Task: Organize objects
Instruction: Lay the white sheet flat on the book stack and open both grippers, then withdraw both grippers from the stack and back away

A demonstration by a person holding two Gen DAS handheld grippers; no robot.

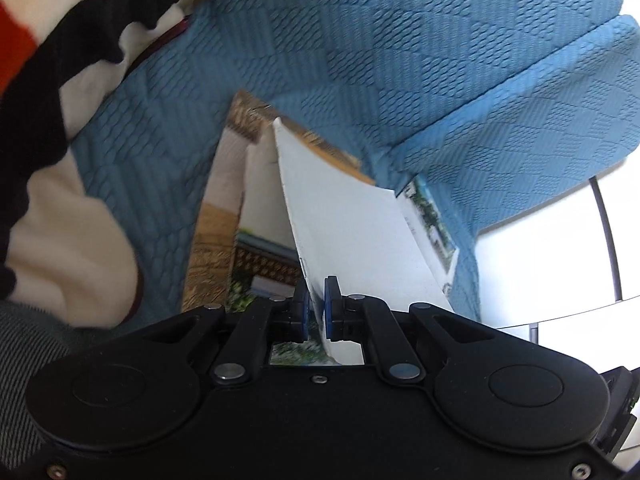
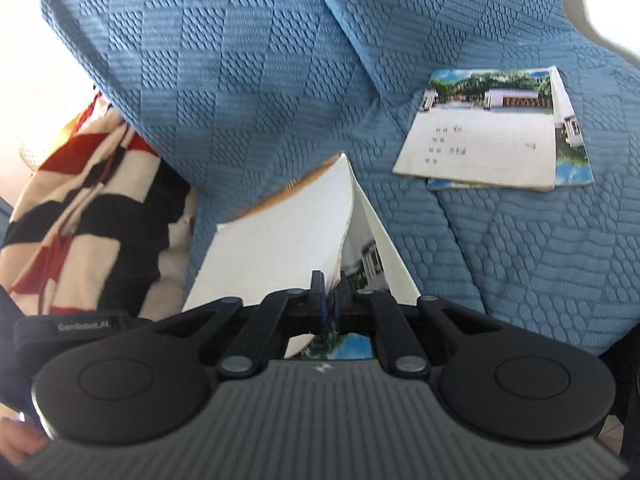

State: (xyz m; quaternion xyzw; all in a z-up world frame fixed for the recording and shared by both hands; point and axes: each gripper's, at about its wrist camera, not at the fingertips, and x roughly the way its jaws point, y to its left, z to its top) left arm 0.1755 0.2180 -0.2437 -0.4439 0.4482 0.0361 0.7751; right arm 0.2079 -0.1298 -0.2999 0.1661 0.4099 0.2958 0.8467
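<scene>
Each hand-held gripper pinches a booklet: the left hand-held gripper (image 1: pixel 316 306) grips a white-backed booklet (image 1: pixel 352 232) at centre frame, the right hand-held gripper (image 2: pixel 329 300) apparently another booklet's pages (image 2: pixel 288 236). Two notebooks (image 2: pixel 496 128) lie upper right on the blue sofa (image 2: pixel 240 80).

Quilted blue cloth sofa cover (image 2: pixel 248 80), matt paper booklet (image 2: pixel 280 240)

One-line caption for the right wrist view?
Right gripper shut on a booklet above the blue sofa; two booklets lie beyond.
</scene>
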